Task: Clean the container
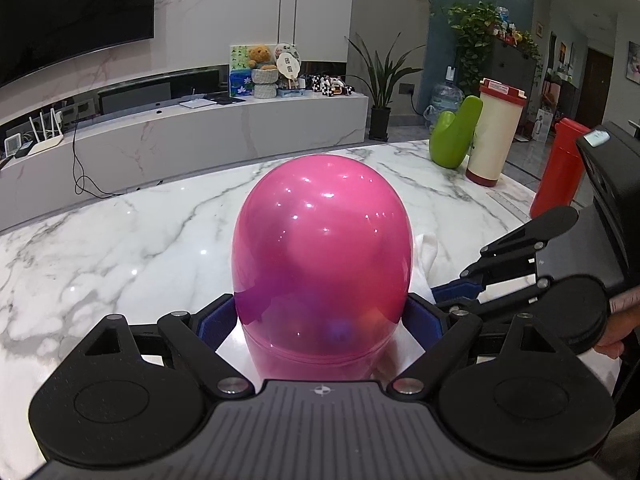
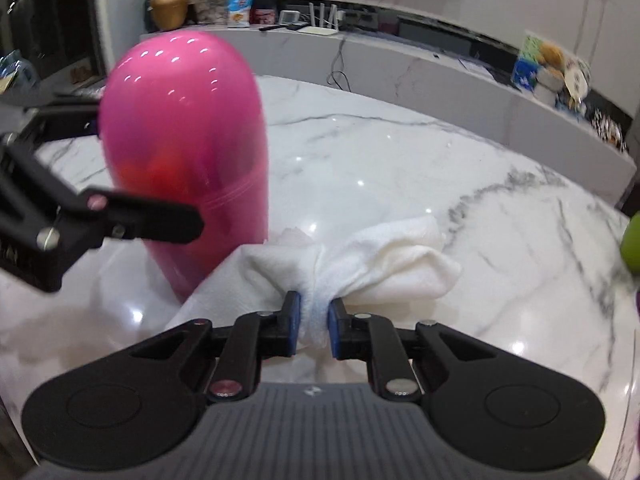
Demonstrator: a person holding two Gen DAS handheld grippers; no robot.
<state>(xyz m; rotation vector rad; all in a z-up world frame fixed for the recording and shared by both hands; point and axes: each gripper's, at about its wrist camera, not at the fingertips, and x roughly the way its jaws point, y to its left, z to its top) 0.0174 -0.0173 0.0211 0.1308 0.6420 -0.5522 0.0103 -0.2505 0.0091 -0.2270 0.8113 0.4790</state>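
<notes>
A: Which step is it now?
B: The right gripper [image 2: 314, 322] has its fingers pinching the white cloth [image 2: 360, 256] at six o'clock on the desk [image 2: 440, 160]. The left gripper [image 1: 322, 320] has its fingers spread around the pink container [image 1: 322, 256], touching its sides.
A: And next?
B: I think it must bring the cloth to eleven o'clock and wipe the shell.

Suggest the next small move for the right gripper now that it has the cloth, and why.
Probably lift the white cloth off the marble table and bring it against the side of the pink container. The right gripper is shut on the bunched cloth, the left gripper brackets the upright container's base to steady it, and cloth and container stand close together.
</notes>
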